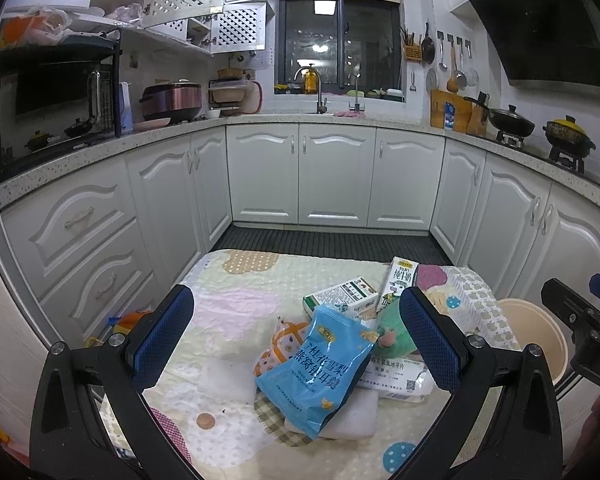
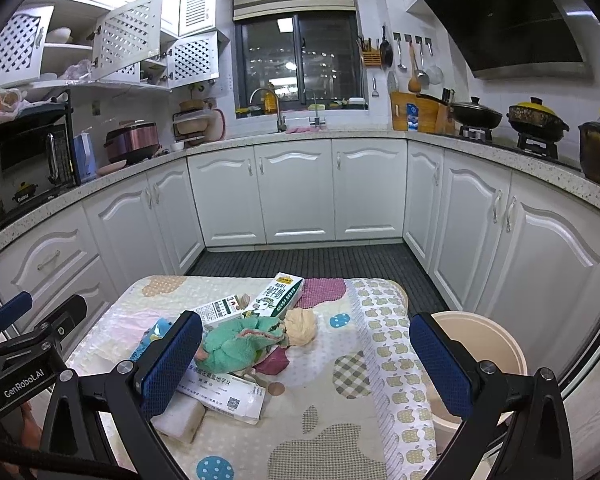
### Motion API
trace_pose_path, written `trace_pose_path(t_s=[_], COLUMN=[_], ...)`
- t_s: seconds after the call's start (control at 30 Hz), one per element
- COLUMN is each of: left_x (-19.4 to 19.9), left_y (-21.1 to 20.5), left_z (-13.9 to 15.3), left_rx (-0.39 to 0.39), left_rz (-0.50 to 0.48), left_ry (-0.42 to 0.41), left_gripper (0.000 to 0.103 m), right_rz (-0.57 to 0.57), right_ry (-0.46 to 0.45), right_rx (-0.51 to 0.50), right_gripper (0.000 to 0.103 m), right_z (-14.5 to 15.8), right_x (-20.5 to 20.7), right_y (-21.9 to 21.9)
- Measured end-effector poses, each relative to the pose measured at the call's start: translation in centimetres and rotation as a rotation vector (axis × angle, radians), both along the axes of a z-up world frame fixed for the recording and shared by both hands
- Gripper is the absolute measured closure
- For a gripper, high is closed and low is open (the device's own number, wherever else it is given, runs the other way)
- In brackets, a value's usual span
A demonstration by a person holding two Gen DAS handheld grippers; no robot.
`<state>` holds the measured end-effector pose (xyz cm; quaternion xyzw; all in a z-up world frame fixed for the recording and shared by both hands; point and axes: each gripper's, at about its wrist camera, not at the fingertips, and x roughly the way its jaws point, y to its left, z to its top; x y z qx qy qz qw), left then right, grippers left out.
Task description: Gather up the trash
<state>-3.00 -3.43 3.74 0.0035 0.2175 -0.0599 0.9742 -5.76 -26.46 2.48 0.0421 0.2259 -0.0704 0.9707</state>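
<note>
A: Take the cream plastic bucket (image 2: 496, 344) as the marker. What lies farthest left of it?

B: The left gripper (image 1: 296, 340), hovering above the quilted patchwork table cover (image 2: 340, 420), jaws spread wide and holding nothing. Under its span lies the blue foil snack pouch (image 1: 320, 372), on top of the heap, with a white foam block (image 1: 352, 416) beneath it.

A: And closer to the bucket?

B: A flat white medicine box with a printed code (image 2: 224, 392), a crumpled green fuzzy cloth (image 2: 236, 344), a green-and-white milk carton (image 2: 278, 296) lying on its side behind it, and a tan crumpled paper wad (image 2: 300, 326). All sit left of the bucket, which stands just beside the table's right edge.

A: The right gripper (image 2: 306, 364)?

B: Also fully open, empty, touching nothing; its left finger (image 2: 172, 364) is over the pile, its right one near the bucket.

A: How would you start?

B: I'd judge nothing collected yet. Take the pouch first since it's topmost: lower the left jaws around its narrow sides, pinch firmly because foil slips, lift clear before swinging right to the bucket. Avoid snagging the cloth.
</note>
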Motion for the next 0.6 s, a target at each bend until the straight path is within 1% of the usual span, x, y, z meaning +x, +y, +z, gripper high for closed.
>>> trace_pose_path(t_s=[0.6], left_x=[0.17], left_y=[-0.28], left_z=[-0.52], left_rx=[0.003], left_rz=[-0.01], left_ry=[0.007], left_gripper=[0.001], right_rz=[-0.008], right_ry=[0.016], right_rx=[0.008], right_gripper=[0.0], right_z=[-0.31], right_x=[0.02], right_y=[-0.37])
